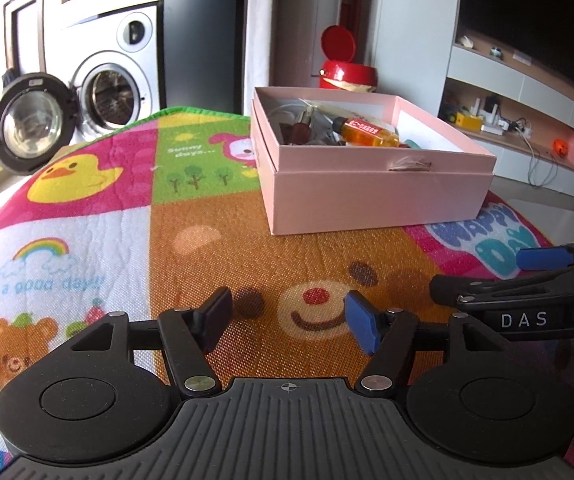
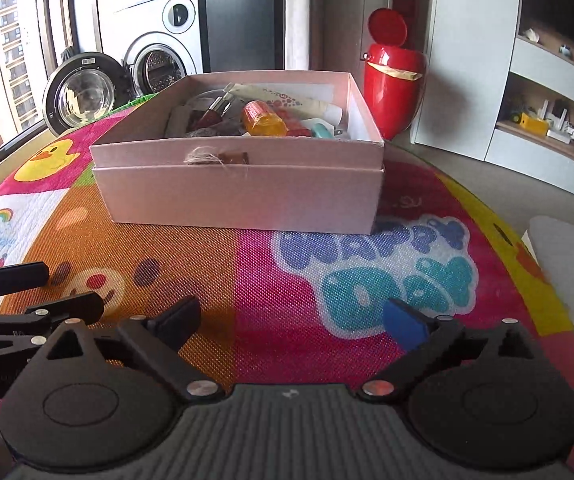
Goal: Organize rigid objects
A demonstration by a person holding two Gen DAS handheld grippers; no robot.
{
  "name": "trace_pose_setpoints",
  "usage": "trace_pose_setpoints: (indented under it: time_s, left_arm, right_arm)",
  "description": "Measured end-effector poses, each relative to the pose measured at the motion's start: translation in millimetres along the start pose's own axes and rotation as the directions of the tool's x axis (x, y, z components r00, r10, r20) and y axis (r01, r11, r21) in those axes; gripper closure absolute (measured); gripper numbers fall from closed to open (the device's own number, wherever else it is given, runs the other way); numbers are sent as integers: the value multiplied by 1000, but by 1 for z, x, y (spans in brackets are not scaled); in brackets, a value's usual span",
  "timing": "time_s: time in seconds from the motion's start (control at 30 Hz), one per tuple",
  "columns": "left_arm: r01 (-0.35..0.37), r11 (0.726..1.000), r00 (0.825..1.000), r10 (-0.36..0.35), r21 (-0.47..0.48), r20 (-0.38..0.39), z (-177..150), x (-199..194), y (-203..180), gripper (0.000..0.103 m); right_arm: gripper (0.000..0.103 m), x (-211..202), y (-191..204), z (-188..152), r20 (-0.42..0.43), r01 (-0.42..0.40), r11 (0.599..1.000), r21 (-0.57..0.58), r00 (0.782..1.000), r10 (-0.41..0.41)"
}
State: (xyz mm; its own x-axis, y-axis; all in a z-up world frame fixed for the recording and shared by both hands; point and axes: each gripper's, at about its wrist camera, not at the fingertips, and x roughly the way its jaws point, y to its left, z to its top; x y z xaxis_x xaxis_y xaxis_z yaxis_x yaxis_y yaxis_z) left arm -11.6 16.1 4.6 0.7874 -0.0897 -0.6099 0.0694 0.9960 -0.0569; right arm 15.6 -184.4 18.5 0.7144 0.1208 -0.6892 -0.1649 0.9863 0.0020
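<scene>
A pink cardboard box [image 1: 379, 196] [image 2: 239, 196] stands on a colourful play mat [image 1: 87, 216] [image 2: 287, 280], nested in its own lid. Inside lie several small items, among them an orange bottle [image 1: 371, 133] [image 2: 265, 120], a dark red bottle [image 2: 211, 114] and a white tube [image 2: 287, 100]. My left gripper [image 1: 289, 322] hovers low over the mat in front of the box, open, with nothing between its fingers. My right gripper [image 2: 297, 322] is beside it on the right, open wide and empty. Each gripper shows at the edge of the other's view: the right gripper [image 1: 527, 280], the left gripper [image 2: 27, 292].
A red bin [image 1: 345, 74] [image 2: 395, 80] with its lid up stands behind the box. A washing machine [image 1: 115, 72] [image 2: 159, 56] with its door swung open is at the back left. A shelf unit [image 1: 527, 92] with small items lines the right wall.
</scene>
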Motion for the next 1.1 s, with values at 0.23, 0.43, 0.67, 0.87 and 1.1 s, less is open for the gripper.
trace_pose_setpoints:
  time_s: [0.23,0.43,0.67,0.87,1.1]
  left_arm:
    - [-61,998,998,61,10,8,1,6,-7,35]
    - [-61,998,998,60,9,9,1,5,-7,35]
    - [-61,998,998,61,10,8,1,5,-8,35]
    - [-62,998,998,61,11,8,1,5,-8,35]
    - [-61,998,998,61,10,8,1,6,-8,35]
  right_arm:
    - [0,-1,-4,-8,60,14,1000,23,998,-16]
    - [0,-2,-6,-8,62,12,1000,27,998,-13]
    - [0,-2,-6,-9,62,13,1000,26,998,-15]
    - [0,-1,-6,-9,62,13,1000,26,998,-14]
    - [0,-1,-6,-9,62,13,1000,26,998,-14]
